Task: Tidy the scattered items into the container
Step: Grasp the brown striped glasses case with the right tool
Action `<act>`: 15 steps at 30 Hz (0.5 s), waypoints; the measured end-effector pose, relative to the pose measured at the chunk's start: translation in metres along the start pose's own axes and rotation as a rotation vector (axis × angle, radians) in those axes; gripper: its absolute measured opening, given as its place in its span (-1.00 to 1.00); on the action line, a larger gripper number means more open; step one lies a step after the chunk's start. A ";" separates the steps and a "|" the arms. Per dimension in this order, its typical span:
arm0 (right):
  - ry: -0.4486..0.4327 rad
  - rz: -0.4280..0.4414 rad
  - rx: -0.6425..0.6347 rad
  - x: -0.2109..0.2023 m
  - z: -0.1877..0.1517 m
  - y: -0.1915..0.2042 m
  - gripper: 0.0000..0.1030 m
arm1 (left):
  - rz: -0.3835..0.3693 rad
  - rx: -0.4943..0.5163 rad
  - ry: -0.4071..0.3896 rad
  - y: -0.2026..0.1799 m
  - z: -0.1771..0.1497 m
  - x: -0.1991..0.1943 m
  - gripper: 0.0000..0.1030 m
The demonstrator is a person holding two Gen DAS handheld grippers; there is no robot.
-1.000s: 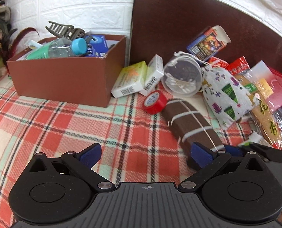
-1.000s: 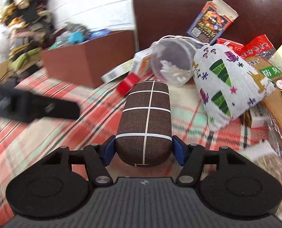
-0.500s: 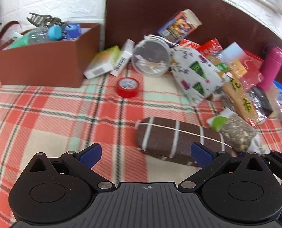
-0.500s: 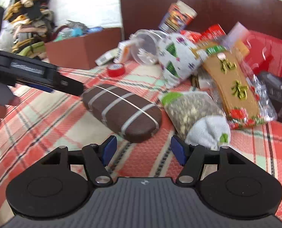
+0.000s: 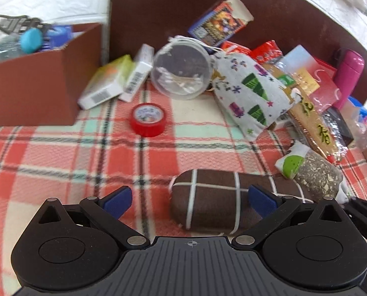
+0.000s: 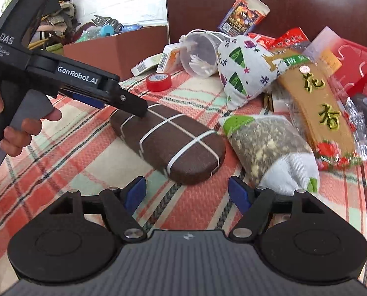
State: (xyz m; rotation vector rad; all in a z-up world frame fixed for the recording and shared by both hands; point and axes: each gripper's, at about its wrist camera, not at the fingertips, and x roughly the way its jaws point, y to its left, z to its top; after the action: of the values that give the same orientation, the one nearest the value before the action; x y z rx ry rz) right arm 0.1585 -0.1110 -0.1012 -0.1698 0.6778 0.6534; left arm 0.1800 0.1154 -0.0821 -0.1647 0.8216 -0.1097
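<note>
Presently we found the brown case with white stripes (image 6: pixel 168 145) lying flat on the plaid cloth (image 5: pixel 60 153), held by neither tool. Our left gripper (image 5: pixel 189 201) stood with its blue pads wide apart; in the left wrist view the case's near end lay between them, the right pad in front of the case's top, and we could not tell whether it touched. From the right wrist view the left gripper (image 6: pixel 124 101) reached in over the far end of the case. Our right gripper (image 6: pixel 187 193) was likewise spread, empty, with the case just ahead of its pads and not between them.

We noted the brown cardboard box (image 5: pixel 30 91) at the far left of the cloth, well apart from the case, already holding a bottle with a blue cap (image 5: pixel 30 40) and a dark hair claw (image 5: pixel 18 23). A red tape roll (image 5: pixel 147 119) sat alone between box and case. Beside the box lay two small cartons (image 5: pixel 119 80), then a clear round tub (image 5: pixel 182 72) on its side, touching a printed drawstring pouch (image 5: pixel 250 93). A seed packet (image 6: pixel 265 145) lay just beside the case's right end. A pink flask (image 5: pixel 349 76) stood against the dark headboard (image 5: pixel 158 7).
</note>
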 end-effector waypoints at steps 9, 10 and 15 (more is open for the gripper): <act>0.012 -0.021 -0.020 0.012 0.005 0.001 0.36 | -0.064 -0.033 -0.012 0.004 -0.006 -0.009 0.66; 0.017 -0.024 -0.020 0.012 0.006 0.002 0.36 | -0.071 -0.036 -0.014 0.005 -0.007 -0.009 0.65; 0.039 -0.008 -0.011 0.005 0.009 0.010 0.35 | -0.106 -0.054 -0.020 0.007 -0.011 -0.014 0.63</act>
State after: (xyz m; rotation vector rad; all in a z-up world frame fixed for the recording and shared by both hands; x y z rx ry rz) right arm 0.1600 -0.0975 -0.0968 -0.1964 0.7109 0.6475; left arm 0.1629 0.1235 -0.0802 -0.2604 0.7958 -0.1854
